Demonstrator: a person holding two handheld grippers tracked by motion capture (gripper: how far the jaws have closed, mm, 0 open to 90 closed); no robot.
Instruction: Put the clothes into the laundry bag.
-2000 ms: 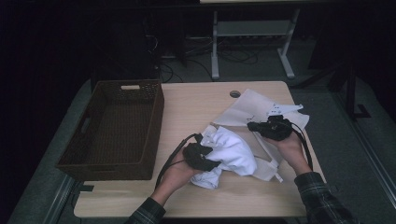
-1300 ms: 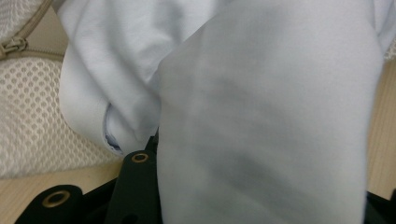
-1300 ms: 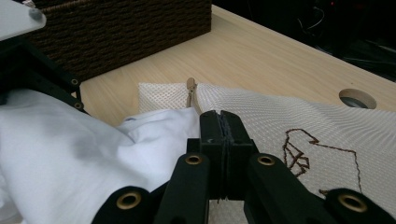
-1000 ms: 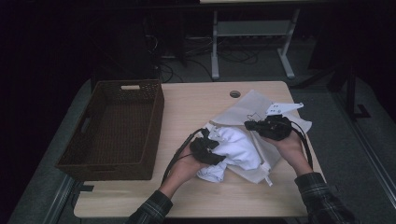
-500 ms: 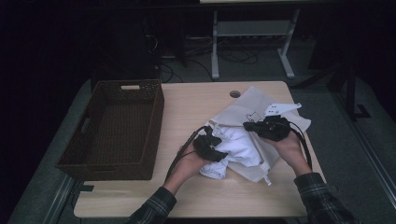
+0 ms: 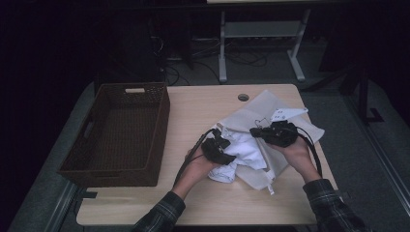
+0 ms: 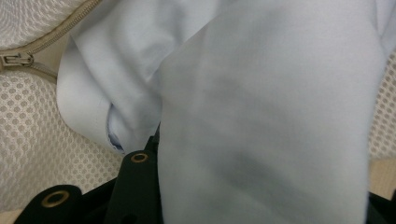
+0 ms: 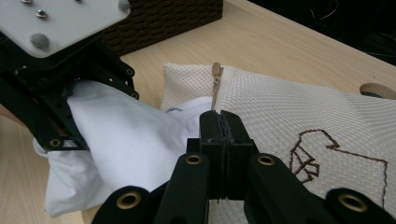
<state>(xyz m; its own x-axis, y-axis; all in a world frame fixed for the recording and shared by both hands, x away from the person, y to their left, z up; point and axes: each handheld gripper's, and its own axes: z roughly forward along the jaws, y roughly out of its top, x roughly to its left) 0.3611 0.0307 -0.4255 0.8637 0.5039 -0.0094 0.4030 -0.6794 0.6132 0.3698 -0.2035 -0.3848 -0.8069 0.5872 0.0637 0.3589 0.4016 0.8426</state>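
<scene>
The left gripper (image 6: 218,148) is pushing a white garment (image 6: 241,150) into the mesh laundry bag (image 6: 285,166) on the counter (image 6: 193,116); the right gripper (image 8: 219,128), clamped on the bag's edge (beside the zipper), should be lifting the mouth wide so cloth slides in.

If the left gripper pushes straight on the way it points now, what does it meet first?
The left gripper is already shut on the white garment. Pushed straight on, it would probably run into the mesh laundry bag right behind the cloth, though depth is hard to judge.
</scene>
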